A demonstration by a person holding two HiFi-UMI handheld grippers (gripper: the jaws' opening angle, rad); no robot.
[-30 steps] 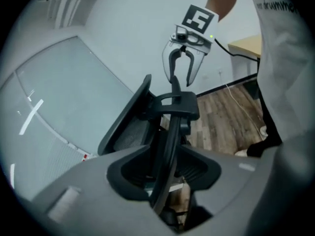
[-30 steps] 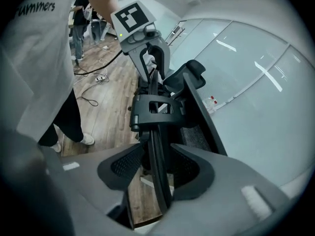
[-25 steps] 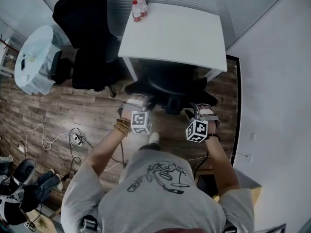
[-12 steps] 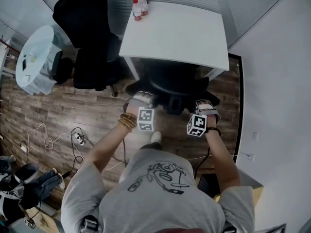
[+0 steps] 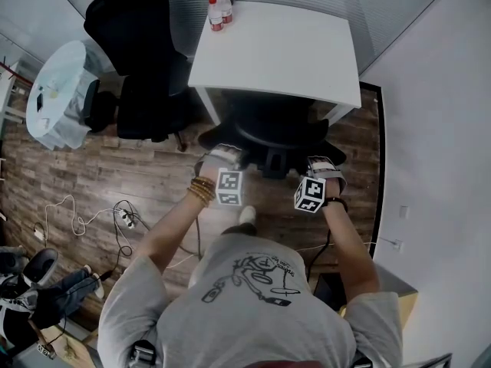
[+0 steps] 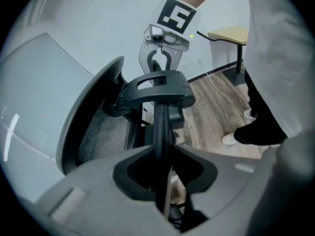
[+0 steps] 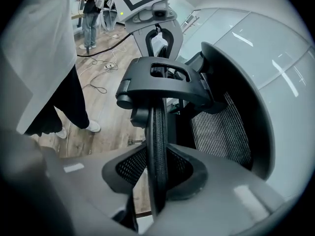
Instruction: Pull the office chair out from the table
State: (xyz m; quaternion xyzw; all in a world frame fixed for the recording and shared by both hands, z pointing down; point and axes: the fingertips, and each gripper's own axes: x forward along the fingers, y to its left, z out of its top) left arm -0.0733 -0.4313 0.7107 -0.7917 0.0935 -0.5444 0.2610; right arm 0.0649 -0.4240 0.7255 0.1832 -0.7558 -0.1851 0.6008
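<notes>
Office chair (image 5: 268, 133): tucked under the near edge of the white worktop (image 5: 284, 52), seat facing in under it and back towards the person; the top edge of the back runs left to right.
Left hand-held gripper (image 6: 160, 166): jaws closing, pads on the thin mesh edge of the back, left of its centre bracket.
Right hand-held gripper (image 7: 157, 176): jaws closing on the same edge, right of the bracket.
Count: two hand-held grippers; two black chairs, the second chair (image 5: 138, 60) standing left of the worktop; at least two red-banded bottles (image 5: 221, 10) on the worktop's far corner.
Room: wood-plank floor (image 5: 115, 175), loose cables (image 5: 115, 217), pale round table (image 5: 54, 90) at left, plain wall (image 5: 437, 167) at right.
</notes>
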